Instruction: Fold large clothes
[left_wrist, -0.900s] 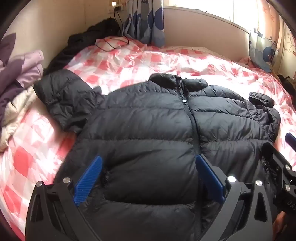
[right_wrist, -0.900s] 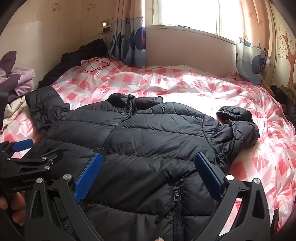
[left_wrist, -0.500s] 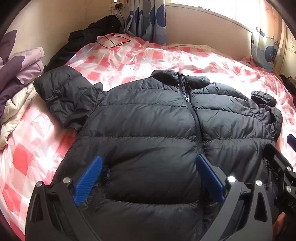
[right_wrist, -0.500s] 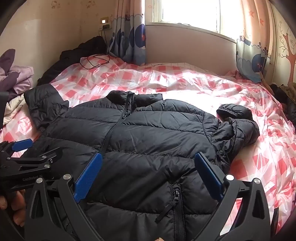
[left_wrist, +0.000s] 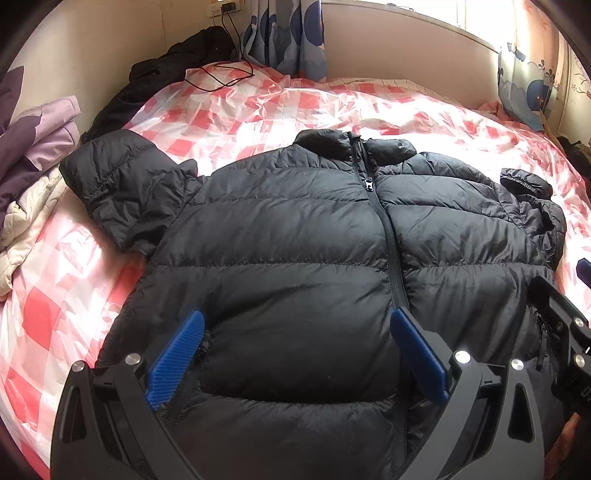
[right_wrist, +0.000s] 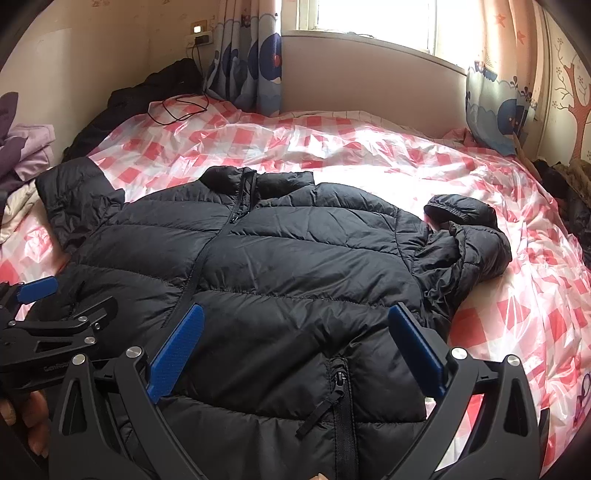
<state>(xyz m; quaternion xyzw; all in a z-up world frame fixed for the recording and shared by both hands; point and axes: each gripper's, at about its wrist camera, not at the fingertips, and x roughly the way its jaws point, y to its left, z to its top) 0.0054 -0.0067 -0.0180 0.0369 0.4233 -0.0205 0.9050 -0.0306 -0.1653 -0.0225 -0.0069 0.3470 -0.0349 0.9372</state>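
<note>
Lying flat on the bed (right_wrist: 369, 155), the black puffer jacket (left_wrist: 295, 258) is spread front side up with its zipper (left_wrist: 384, 229) closed; no fold is made yet, so I judge the task is only at its beginning; the body, both sleeves and the collar are all left to do. The left sleeve (left_wrist: 122, 188) is stretched out to the side; the right sleeve (right_wrist: 461, 240) is crumpled against the body and probably must be straightened or laid in first.

The left gripper (left_wrist: 295, 354) hovers over the lower hem with its jaws fully apart and nothing between the pads; the right gripper (right_wrist: 295, 354) is beside it, also wide open and holding nothing.

Around the jacket the checked plastic cover (right_wrist: 517, 314) is mostly free; a pile of light clothes (left_wrist: 33, 155) lies just beside the left sleeve and may crowd it; a dark garment (right_wrist: 147, 92) and a cable (right_wrist: 177, 107) lie well apart, near the curtain (right_wrist: 251, 62).
</note>
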